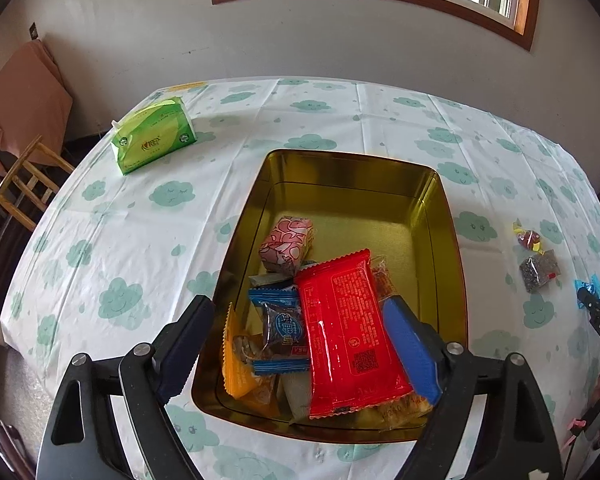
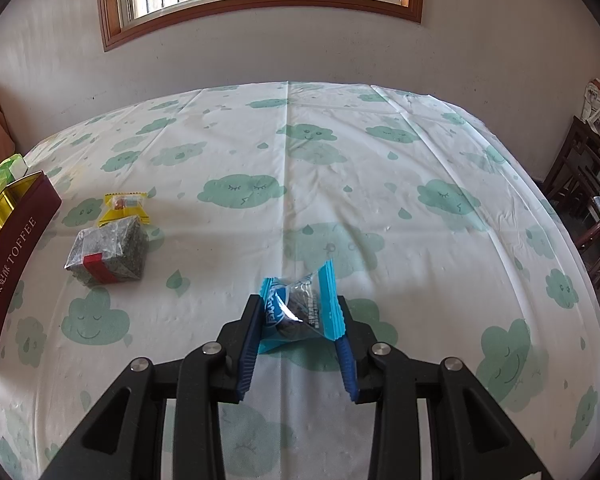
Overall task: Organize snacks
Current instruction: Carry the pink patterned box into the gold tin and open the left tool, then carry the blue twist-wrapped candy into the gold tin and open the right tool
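Left gripper released over tin, right gripper grasping blue candy, dark packet at 10 o'clock.

A tin sits on the table, snack packets heaped in its near half. A tissue pack lies toward the table's far left corner. Right of the tin lie a wrapped block and, just behind it, a small candy. Further right, a sweet sits between gripper fingers.
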The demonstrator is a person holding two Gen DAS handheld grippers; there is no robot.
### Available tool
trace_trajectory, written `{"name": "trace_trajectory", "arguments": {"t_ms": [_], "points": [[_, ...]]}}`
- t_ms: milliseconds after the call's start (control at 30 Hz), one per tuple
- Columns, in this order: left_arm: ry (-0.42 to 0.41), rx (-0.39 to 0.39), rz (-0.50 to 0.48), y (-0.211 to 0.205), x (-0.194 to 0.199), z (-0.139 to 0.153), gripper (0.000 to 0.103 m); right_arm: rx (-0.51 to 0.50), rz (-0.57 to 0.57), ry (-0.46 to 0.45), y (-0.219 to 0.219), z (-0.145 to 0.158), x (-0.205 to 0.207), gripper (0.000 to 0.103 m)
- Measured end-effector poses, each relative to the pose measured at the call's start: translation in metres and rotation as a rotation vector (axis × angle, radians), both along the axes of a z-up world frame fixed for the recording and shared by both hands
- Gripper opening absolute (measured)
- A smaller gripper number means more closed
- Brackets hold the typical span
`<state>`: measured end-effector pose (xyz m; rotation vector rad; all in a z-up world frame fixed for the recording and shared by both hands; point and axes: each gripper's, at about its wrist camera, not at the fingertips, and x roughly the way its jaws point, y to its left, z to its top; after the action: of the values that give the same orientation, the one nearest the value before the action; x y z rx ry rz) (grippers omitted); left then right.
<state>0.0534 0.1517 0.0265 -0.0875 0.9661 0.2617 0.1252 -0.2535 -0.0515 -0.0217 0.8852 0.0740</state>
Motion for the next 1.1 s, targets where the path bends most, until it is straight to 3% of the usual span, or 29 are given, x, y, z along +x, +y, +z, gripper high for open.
{"name": "trace_trajectory", "arguments": {"t_ms": [100,367,800,1100], "points": [[-0.036,0.011,0.036,0.002,-0.01,0.003,0.092,0.011,-0.002,-0.005,-0.002,0.002,-0.001,0.032],[-0.048,0.066,0.043,-0.003,-0.024,0.001,0.094,0.004,0.003,-0.028,-0.001,0.005,-0.005,0.032],[-0.04,0.03,0.064,0.005,-0.032,-0.004,0.096,0.02,0.052,-0.023,0.021,0.021,-0.014,0.032],[-0.061,-0.019,0.126,0.032,-0.042,0.001,0.098,0.078,0.177,-0.048,0.076,0.045,-0.024,0.032]]}}
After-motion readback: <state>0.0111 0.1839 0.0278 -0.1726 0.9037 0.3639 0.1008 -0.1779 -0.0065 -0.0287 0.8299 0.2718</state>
